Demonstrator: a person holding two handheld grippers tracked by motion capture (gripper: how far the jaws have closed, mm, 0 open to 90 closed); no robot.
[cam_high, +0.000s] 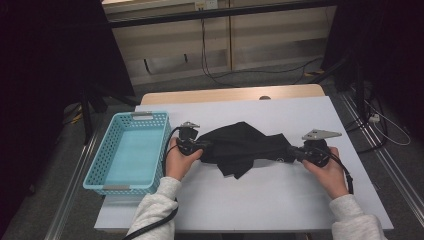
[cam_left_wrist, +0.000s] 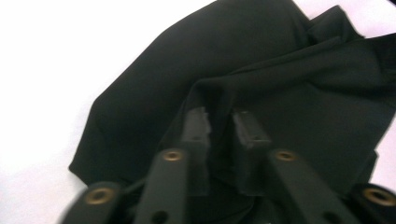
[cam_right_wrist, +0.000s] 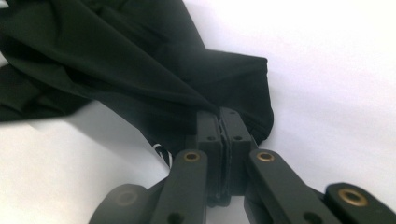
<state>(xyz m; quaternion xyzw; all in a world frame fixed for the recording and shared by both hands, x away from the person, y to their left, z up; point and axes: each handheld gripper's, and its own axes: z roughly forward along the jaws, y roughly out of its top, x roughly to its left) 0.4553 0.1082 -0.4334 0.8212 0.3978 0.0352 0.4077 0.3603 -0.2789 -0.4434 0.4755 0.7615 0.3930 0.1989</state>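
A crumpled black cloth (cam_high: 245, 145) lies across the middle of the white table top (cam_high: 280, 200). My left gripper (cam_high: 202, 146) sits at the cloth's left end. In the left gripper view its jaws (cam_left_wrist: 223, 125) stand a little apart, with a fold of the cloth (cam_left_wrist: 289, 70) in the gap and the pads not pressing on it. My right gripper (cam_high: 292, 151) is at the cloth's right end. In the right gripper view its jaws (cam_right_wrist: 219, 114) are pressed together on a pinched edge of the cloth (cam_right_wrist: 116, 60), which stretches away to the upper left.
A light blue plastic basket (cam_high: 97, 165) stands at the table's left edge, close to my left hand. Bare white table lies in front of the cloth and to the right. Cables run over the floor behind the table.
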